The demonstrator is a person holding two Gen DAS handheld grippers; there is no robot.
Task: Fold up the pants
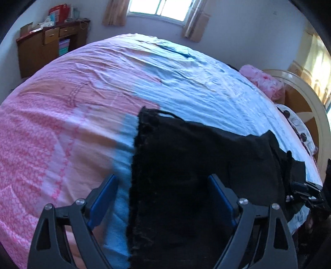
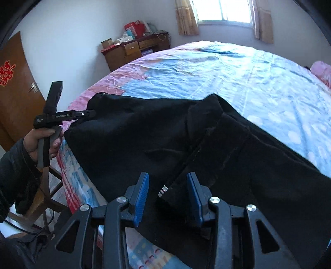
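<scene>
My left gripper [image 1: 163,198] hangs over the near edge of the bed, its blue pads spread wide and pressing on nothing; one pad sits over the blue stripe of the bedsheet [image 1: 82,99], the other over the black pants [image 1: 186,165]. The pants lie flat on the sheet at my side of the bed, dark and fuzzy-edged, with a thin cord trailing off their far corner. From my right wrist I see the same pants [image 2: 134,140] spread across the near corner of the mattress, a fold ridge running diagonally through them and a small white-striped label just ahead of my right gripper [image 2: 168,194]. That gripper's pads stand partly apart, fabric lying below the gap, and neither pad is clamped on it. Off to the side my left hand [image 2: 39,142] holds the other tool's handle, a dark sleeve behind it. A wooden desk [image 2: 134,51] stands against the far wall, a curtained window [image 2: 223,12] beside it, and a pink pillow [image 1: 262,80] rests at the headboard end.
</scene>
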